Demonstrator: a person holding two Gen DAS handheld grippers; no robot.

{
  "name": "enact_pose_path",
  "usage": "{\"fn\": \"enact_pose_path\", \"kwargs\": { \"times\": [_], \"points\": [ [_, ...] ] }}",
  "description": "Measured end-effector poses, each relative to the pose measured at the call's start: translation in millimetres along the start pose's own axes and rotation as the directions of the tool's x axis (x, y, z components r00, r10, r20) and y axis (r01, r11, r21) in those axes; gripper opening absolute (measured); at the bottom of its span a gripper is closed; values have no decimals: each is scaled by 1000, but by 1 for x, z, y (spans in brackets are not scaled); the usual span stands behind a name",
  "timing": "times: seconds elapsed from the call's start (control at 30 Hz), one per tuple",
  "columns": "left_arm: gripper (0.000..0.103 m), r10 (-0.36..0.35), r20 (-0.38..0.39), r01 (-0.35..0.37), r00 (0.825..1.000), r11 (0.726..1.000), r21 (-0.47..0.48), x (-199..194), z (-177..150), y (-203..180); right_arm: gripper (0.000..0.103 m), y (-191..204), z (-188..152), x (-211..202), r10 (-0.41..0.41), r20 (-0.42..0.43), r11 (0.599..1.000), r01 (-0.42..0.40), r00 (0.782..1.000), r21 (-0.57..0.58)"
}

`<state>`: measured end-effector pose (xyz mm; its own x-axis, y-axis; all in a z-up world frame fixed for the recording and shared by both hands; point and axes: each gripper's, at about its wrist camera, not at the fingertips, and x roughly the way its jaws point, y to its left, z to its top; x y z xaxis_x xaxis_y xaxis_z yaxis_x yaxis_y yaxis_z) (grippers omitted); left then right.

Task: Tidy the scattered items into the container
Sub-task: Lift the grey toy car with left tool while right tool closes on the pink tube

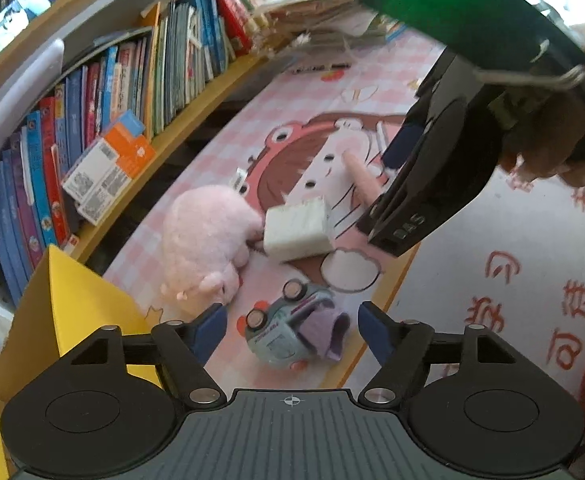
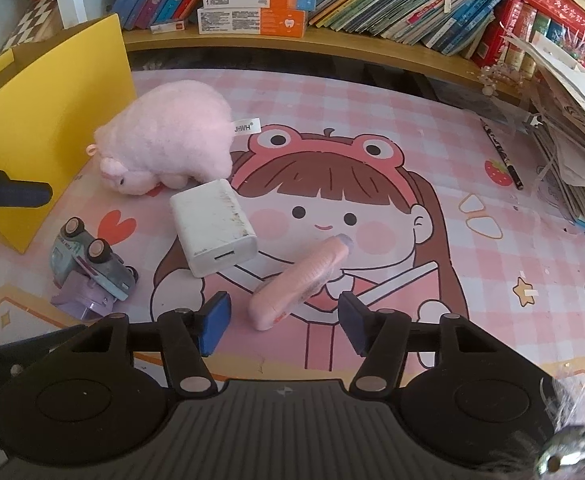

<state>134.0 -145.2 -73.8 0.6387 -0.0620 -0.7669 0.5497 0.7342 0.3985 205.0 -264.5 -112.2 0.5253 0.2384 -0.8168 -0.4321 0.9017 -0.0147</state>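
A pink plush pig (image 1: pixel 206 240) (image 2: pixel 164 140), a white charger block (image 1: pixel 298 228) (image 2: pixel 212 228), a pink tube (image 2: pixel 300 280) (image 1: pixel 358 178), and an overturned toy car (image 1: pixel 284 330) (image 2: pixel 88 260) on a purple piece (image 2: pixel 82 300) lie on the pink cartoon mat (image 2: pixel 472 160). The yellow box (image 1: pixel 72 308) (image 2: pixel 48 120) stands at the left. My left gripper (image 1: pixel 292 330) is open just above the toy car. My right gripper (image 2: pixel 280 320) is open, with the near end of the pink tube between its fingers. The right gripper also shows in the left wrist view (image 1: pixel 424 184).
A wooden shelf (image 2: pixel 292 44) full of books runs along the back, with orange-and-white cartons (image 2: pixel 252 6) on it. A stack of papers and books (image 2: pixel 572 140) sits at the right. A black pen (image 2: pixel 500 152) lies on the mat.
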Motion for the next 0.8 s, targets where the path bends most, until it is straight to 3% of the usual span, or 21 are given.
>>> {"fn": "enact_pose_path", "kwargs": {
  "times": [0.27, 0.63, 0.8],
  "points": [
    [74, -30, -53, 27, 998, 998, -61, 21, -2, 11, 57, -2, 2, 5, 5, -8, 1000, -5, 1000, 8],
    [74, -145, -29, 142, 989, 987, -78, 9, 3, 6, 55, -9, 6, 7, -34, -3, 999, 35, 999, 40],
    [74, -110, -31, 107, 993, 992, -68, 13, 3, 8, 52, -12, 5, 8, -32, -11, 998, 33, 999, 53]
  ]
}}
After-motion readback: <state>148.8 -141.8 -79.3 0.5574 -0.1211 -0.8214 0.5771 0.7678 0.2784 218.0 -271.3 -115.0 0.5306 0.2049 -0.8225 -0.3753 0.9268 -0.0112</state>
